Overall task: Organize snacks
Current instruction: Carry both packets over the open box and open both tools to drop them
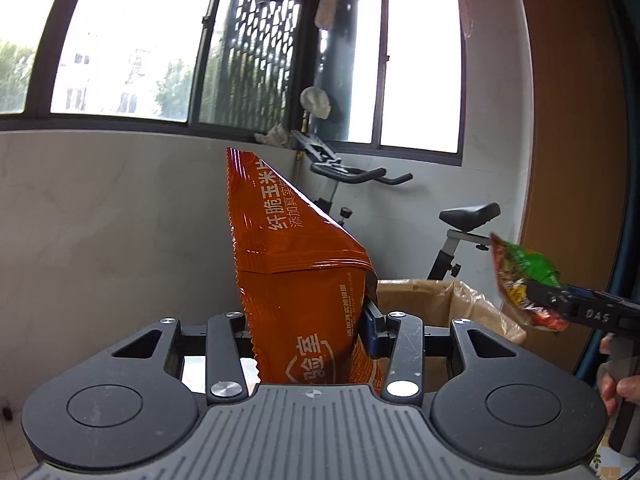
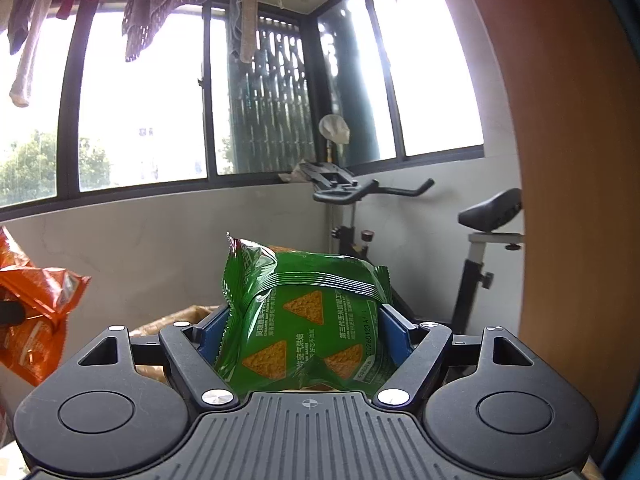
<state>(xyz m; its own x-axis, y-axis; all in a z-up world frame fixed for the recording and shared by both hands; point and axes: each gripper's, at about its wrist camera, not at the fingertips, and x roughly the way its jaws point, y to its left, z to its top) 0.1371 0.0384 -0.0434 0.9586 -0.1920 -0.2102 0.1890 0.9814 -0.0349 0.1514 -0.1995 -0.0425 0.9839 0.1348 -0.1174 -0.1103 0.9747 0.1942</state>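
Looking around: both snack bags are held up in the air on a balcony, pretty roomy up front

Room ahead: an open stretch of air is seen between the bags and the pale low wall [image 1: 100,220] under the windows [image 1: 128,40]

Right edge: a wooden panel [image 1: 576,120] closes off that side, with an exercise bike [image 2: 472,232] parked in the corner just before it

Below: a cardboard box [image 1: 440,300] with a plastic liner is seen low down, behind the orange bag and under the green one, apart from both

Overhead: laundry [image 2: 160,4] is hung above, well clear of the bags

Left gripper [image 1: 312,320]: clenched on the orange snack bag [image 1: 296,272], which is pinched near its lower half and stands upright

Orange bag look: glossy, white Chinese lettering, serrated seam down its left edge, top folded over toward the right

Right gripper [image 2: 308,340]: clamped around the green snack bag [image 2: 308,320], squeezed between the blue pads [image 2: 394,336] at both sides

Green bag look: puffy and shiny, triangle chip pictures and a printed date code on the face, crimped seam at the top, lying roughly level

Bags vs each other: well apart, orange on the left, green on the right; in the left wrist view the green one's far end is seen sticking out past the right gripper's tips
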